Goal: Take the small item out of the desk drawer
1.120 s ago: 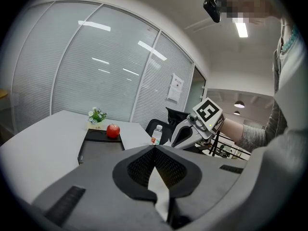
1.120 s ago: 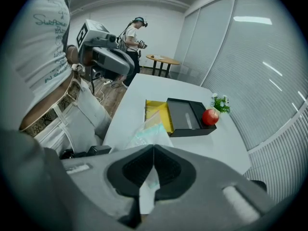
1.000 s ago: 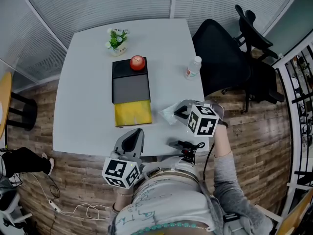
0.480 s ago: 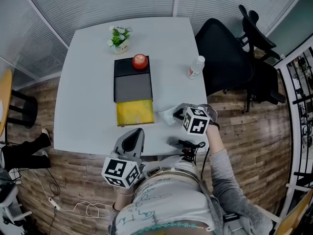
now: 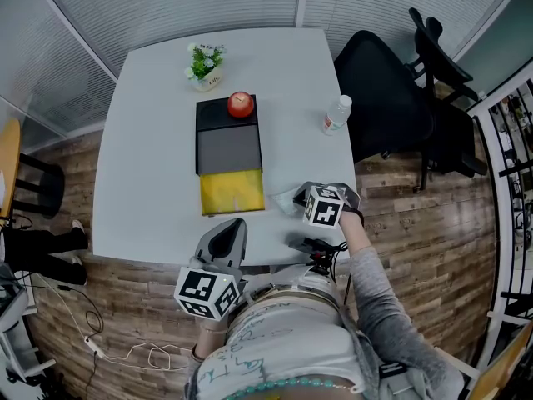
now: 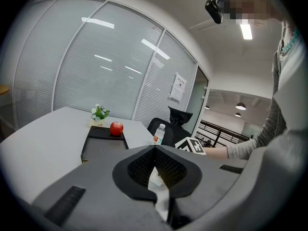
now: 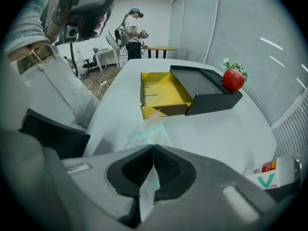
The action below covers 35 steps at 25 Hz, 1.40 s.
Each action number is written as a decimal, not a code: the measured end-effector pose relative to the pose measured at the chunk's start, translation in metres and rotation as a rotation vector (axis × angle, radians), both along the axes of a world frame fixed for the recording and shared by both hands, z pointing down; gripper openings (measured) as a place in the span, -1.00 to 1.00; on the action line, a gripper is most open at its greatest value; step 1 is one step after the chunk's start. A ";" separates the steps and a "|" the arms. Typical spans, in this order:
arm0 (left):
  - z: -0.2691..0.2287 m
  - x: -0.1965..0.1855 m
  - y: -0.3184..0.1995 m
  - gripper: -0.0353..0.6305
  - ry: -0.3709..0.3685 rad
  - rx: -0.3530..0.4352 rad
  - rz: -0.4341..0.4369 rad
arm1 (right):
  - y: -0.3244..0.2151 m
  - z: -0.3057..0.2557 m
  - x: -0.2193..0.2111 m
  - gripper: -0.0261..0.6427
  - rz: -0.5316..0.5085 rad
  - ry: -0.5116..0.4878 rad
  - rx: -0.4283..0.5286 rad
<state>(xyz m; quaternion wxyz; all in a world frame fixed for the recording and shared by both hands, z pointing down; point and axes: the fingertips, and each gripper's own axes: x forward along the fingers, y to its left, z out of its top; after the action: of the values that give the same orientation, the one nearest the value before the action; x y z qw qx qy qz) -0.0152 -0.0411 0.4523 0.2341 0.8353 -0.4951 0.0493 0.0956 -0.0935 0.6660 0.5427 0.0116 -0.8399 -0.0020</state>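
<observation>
Right tongs [image 7: 153, 147] are pinched shut on a corner of the clear bag [image 7: 147, 133]. The bag's out of the open yellow drawer [image 5: 231, 192], over the table [image 5: 150, 140] just beside it. Left tongs [image 6: 154, 147] are closed too, parked at the near edge.

The surface [image 5: 141, 140] lies bare left of the drawer unit [image 5: 227, 144] and between it and the bottle [image 5: 336, 115]. The open yellow drawer [image 5: 231, 192] juts toward the near edge. Just right of it the right tongs [image 7: 154, 147], clamped on a clear bag [image 7: 147, 131], take the room. A chair [image 5: 383, 98] blocks the right side.
</observation>
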 end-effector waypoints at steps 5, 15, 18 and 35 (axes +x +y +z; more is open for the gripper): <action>0.001 -0.002 0.000 -0.90 0.000 -0.002 0.006 | 0.003 0.020 -0.002 -0.91 0.004 0.026 -0.024; 0.003 -0.007 0.000 -0.90 0.000 -0.007 0.010 | -0.001 0.046 0.000 -0.90 0.025 0.092 0.009; 0.004 -0.009 0.000 -0.90 0.001 -0.009 0.009 | -0.001 0.049 -0.002 -0.89 0.041 0.093 0.014; 0.008 -0.007 -0.003 -0.90 0.018 -0.012 0.046 | -0.005 0.052 -0.003 -0.91 0.103 0.115 -0.003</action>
<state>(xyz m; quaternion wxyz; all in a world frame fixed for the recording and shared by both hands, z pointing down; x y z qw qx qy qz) -0.0220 -0.0440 0.4598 0.2425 0.8454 -0.4733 0.0503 0.0922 -0.0989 0.7181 0.5895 0.0537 -0.8056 0.0264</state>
